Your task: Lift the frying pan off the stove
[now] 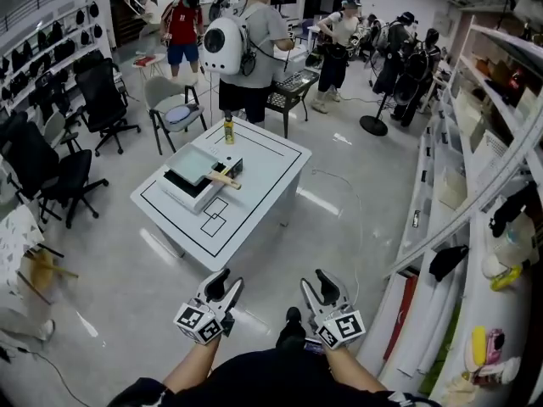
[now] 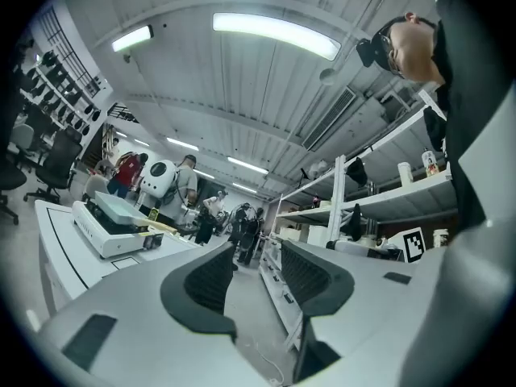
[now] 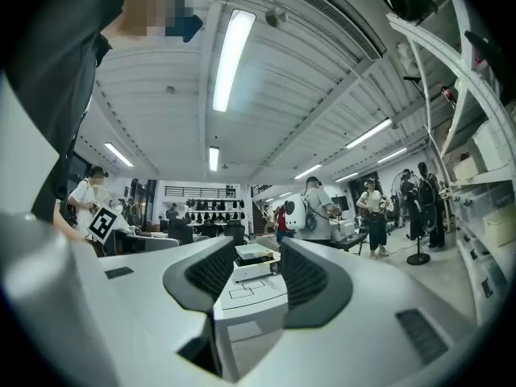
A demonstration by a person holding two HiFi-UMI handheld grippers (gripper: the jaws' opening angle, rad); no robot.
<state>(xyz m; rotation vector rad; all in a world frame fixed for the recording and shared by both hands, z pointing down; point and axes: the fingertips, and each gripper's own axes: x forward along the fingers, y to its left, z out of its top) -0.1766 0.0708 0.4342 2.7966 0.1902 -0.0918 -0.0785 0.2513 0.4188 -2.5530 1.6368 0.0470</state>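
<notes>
Left gripper [image 1: 227, 282] and right gripper [image 1: 316, 281] are both hanging open and empty at the frame's bottom, while the frying pan [image 1: 193, 164] is sitting on the stove [image 1: 188, 193] left of centre, probably rigid and weighty, best gripped along its wooden handle [image 1: 224, 179].

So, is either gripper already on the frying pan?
No, the left gripper and right gripper hang open, far from the frying pan on the stove.

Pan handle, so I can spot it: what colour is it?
The handle is light tan, like wood; head view shows it best.
</notes>
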